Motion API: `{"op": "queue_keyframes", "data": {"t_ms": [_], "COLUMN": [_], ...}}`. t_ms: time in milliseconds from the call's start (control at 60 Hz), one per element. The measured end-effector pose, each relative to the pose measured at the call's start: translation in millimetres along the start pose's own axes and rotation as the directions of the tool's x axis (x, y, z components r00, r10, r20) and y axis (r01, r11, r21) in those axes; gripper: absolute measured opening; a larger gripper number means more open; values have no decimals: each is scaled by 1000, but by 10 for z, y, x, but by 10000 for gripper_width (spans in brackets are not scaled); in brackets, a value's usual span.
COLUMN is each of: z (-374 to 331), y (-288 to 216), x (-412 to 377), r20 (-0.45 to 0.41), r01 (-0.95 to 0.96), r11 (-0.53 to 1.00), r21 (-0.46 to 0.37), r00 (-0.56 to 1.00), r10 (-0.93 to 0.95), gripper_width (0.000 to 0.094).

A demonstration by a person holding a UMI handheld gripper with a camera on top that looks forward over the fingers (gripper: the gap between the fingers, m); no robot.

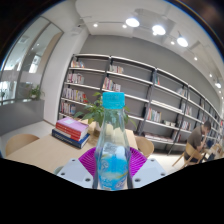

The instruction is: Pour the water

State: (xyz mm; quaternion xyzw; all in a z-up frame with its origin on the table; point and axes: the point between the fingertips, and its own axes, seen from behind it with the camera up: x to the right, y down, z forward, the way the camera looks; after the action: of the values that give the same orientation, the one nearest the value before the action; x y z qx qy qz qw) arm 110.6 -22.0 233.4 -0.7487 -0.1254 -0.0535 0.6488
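Upright between the fingers, a clear water bottle [113,145] with a light blue cap and a blue label. Both magenta pads [88,160] pressed against its lower sides, so the gripper [113,168] closed narrowly on the bottle and holding it. Just beyond, a light wooden table [40,152] with a stack of books [70,130] on it. Behind the bottle, green plant leaves [93,106]. Farther back, long bookshelves [150,95] along the wall, and ceiling lights [132,22] overhead.
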Motion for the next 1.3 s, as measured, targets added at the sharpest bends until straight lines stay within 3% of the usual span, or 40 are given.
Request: {"op": "queue_keyframes", "data": {"t_ms": [83, 450, 617, 800, 867, 917, 1167, 1300], "z": [157, 423, 352, 320, 238, 154, -762, -1203], "y": [321, 1442, 1411, 1462, 1540, 1585, 1922, 1814], "x": [27, 277, 373, 408, 444, 419, -43, -494], "r20": [-4, -44, -68, -109, -150, -166, -168, -138], "r01": [-99, -224, -247, -263, -280, -291, -289, -293], "r11": [995, 958, 959, 951, 940, 932, 880, 856], "r21": [-30, -177, -138, -161, -193, -217, -376, -426], "r00": [995, 975, 968, 963, 956, 952, 956, 956], "r10": [99, 219, 240, 248, 254, 258, 243, 259], "gripper_width": [387, 416, 393, 565, 819, 868, 853, 854]}}
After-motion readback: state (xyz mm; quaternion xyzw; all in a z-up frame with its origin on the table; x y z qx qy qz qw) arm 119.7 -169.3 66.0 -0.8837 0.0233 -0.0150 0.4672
